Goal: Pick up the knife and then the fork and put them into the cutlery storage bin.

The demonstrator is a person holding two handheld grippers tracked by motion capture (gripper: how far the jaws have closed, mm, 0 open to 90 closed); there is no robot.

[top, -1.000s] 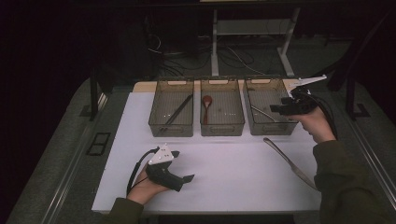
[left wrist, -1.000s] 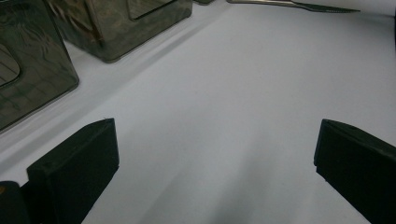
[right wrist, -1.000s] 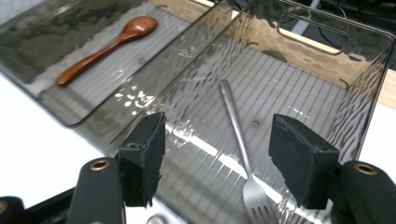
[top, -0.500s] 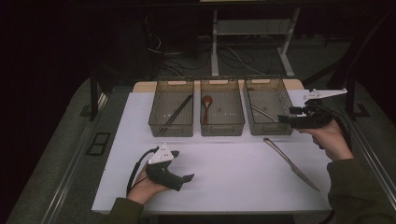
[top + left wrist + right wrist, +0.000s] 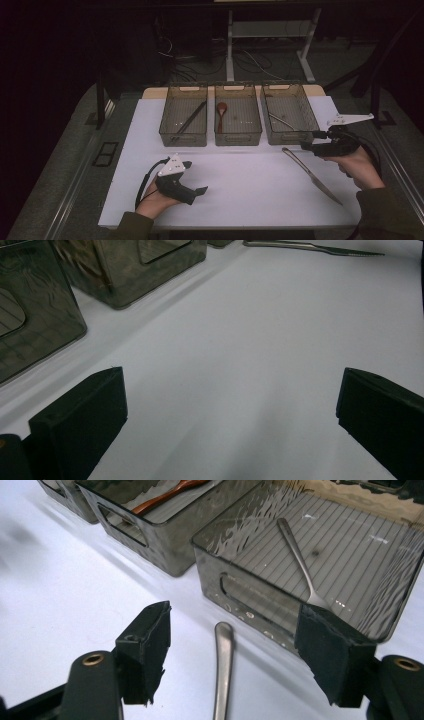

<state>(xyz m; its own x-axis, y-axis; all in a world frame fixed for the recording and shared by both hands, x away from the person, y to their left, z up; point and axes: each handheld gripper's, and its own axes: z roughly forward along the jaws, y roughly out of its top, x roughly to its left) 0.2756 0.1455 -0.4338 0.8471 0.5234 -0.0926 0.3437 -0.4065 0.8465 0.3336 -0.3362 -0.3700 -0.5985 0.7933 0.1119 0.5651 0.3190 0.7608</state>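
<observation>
One camera looks down on my worktop [image 5: 240, 200] from above — two ride low on my claws, both catching the knife [image 5: 312, 175].

A white table [image 5: 240, 195] is holding three see-through bins [image 5: 238, 121] sitting in a row along its far side. A shiny metal knife [image 5: 311, 175] is lying flat on the white top, just in front of the bin on the right.

Three bins [image 5: 238, 125] in a row, knife [image 5: 312, 176] before the rightmost
</observation>
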